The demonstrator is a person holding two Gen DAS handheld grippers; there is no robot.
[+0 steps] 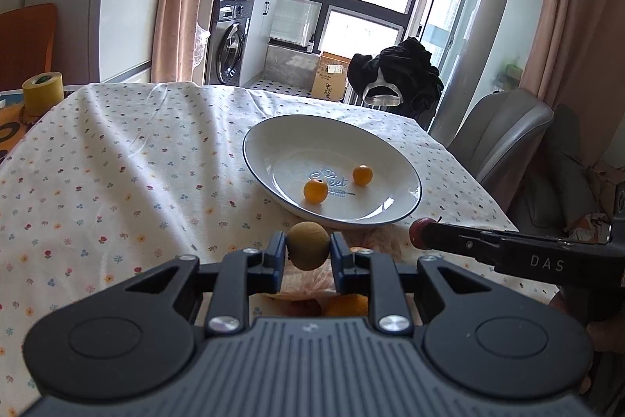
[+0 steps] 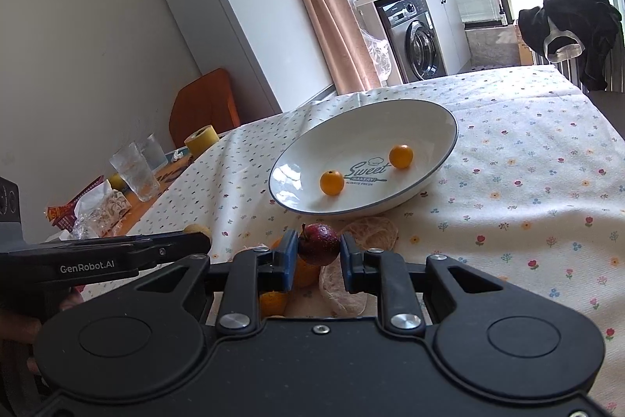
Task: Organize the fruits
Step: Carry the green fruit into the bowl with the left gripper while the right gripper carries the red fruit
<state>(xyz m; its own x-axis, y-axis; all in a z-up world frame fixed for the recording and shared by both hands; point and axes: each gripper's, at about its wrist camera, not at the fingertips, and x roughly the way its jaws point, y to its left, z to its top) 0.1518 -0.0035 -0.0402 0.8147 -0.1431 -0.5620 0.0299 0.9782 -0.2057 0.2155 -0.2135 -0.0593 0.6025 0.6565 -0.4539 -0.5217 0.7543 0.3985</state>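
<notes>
Fruits are split between a dish and the two grippers. The white oval ceramic plate with a thin dark rim point(image 2: 441, 159) stands on the flower-printed white tablecloth point(image 2: 527, 182) and carries blue lettering, "Sweet BAKERY", with "ALWAYS FRESH" beneath. Two small round orange fruits point(image 2: 332, 183) lie on it, apart from each other, one on each side of the writing.

The left gripper point(image 1: 308, 253) pinches a round, dull tan-brown fruit point(image 1: 308, 246) between its blue pads, just short of the plate's near rim. The right gripper point(image 2: 318, 253) pinches a small dark red fruit with a short stem point(image 2: 318, 244) in the same way. Its side reads "DAS" in the left wrist view; the left gripper's side reads "GenRobot.AI" in the right wrist view.

Beneath the jaws lie more orange fruits point(image 2: 273, 301) and pale foam-net fruit sleeves point(image 2: 373, 231) on the cloth. A yellow roll of tape point(image 1: 42, 90) stands at the table's far left.
</notes>
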